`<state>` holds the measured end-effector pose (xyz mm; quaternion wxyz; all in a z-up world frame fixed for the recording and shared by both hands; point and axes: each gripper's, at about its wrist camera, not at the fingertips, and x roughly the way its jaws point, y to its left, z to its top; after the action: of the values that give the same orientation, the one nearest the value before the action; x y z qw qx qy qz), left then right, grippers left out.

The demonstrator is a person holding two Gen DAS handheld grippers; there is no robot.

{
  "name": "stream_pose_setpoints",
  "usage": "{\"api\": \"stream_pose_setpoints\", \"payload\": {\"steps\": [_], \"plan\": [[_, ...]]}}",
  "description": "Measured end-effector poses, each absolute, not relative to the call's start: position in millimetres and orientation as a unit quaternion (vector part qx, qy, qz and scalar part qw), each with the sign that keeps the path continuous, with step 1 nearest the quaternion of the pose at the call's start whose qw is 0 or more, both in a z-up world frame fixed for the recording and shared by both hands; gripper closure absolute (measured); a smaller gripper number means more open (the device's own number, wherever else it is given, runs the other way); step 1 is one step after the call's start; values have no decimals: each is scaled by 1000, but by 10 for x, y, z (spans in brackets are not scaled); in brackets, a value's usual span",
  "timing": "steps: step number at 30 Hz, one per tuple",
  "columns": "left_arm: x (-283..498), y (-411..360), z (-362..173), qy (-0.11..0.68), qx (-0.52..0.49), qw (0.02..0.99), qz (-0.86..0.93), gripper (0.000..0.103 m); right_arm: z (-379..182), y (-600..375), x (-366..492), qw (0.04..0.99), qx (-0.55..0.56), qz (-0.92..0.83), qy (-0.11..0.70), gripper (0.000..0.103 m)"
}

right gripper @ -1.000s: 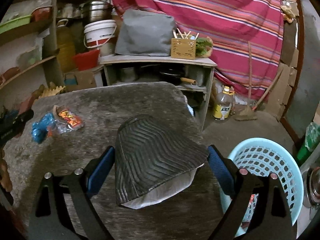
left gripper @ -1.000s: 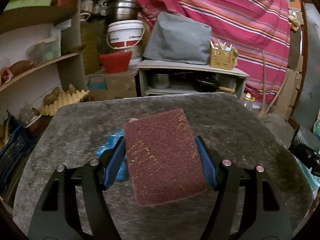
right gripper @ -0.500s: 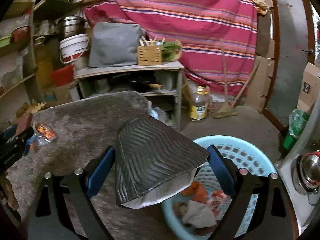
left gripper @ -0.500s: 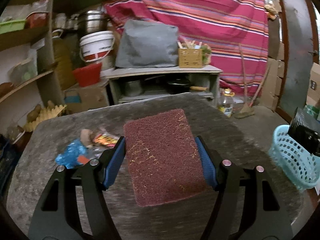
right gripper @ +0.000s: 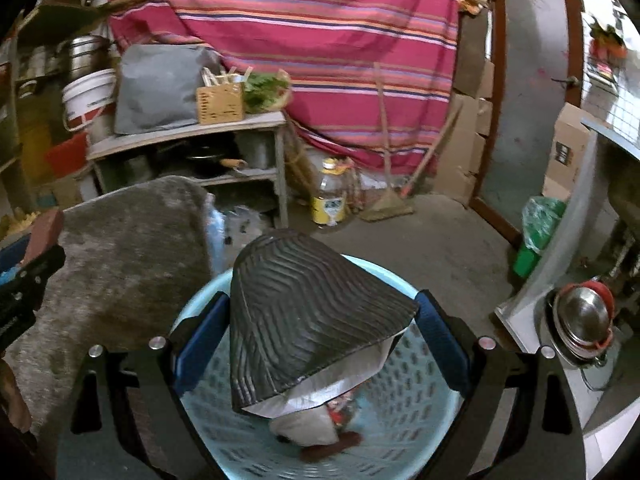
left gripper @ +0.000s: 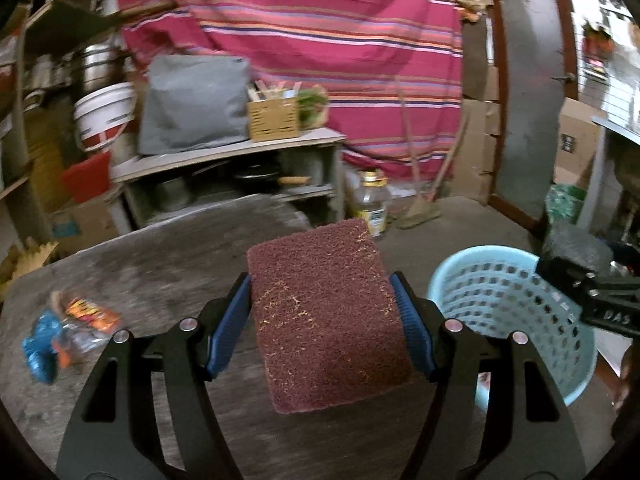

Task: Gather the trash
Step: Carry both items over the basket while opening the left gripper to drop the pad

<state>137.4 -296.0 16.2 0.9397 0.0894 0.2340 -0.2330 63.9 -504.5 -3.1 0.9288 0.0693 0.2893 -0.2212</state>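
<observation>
My left gripper (left gripper: 320, 280) is shut on a maroon scouring pad (left gripper: 328, 320), held above the grey table (left gripper: 160, 248). Blue and orange wrappers (left gripper: 76, 324) lie on the table at the left. The light blue basket (left gripper: 500, 280) stands on the floor beyond the table's right edge. My right gripper (right gripper: 322, 300) is shut on a black ribbed sheet with a white underside (right gripper: 304, 304) and hangs over the basket (right gripper: 404, 400). Crumpled trash (right gripper: 320, 424) lies in the basket's bottom. In the right wrist view, the left gripper's finger (right gripper: 28, 276) shows at the left edge.
A low shelf unit (right gripper: 184, 136) with pots stands behind the table, in front of a striped curtain. An oil bottle (right gripper: 329, 200), a broom and a green bag (right gripper: 540, 224) sit on the floor. A steel pot (right gripper: 584, 320) rests at the right.
Both grippers have swung right with their loads. The basket has come into the left view, and the right gripper has passed from over the table to over the basket.
</observation>
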Motion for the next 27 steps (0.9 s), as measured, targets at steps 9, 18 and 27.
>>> {"api": "stream_pose_setpoints", "payload": {"steps": [9,18,27], "plan": [[1186,-3598,2,240,97,924,-282,35,-139,-5449,556,920,111,-240,291,12],[1200,-3870,17,251,81,913,-311,35,-241,-5659,462,910,126,-256,300,12],[1204,-3930,95,248,70,913,-317,14,-247,-5683,431,909,130,-256,302,12]]}}
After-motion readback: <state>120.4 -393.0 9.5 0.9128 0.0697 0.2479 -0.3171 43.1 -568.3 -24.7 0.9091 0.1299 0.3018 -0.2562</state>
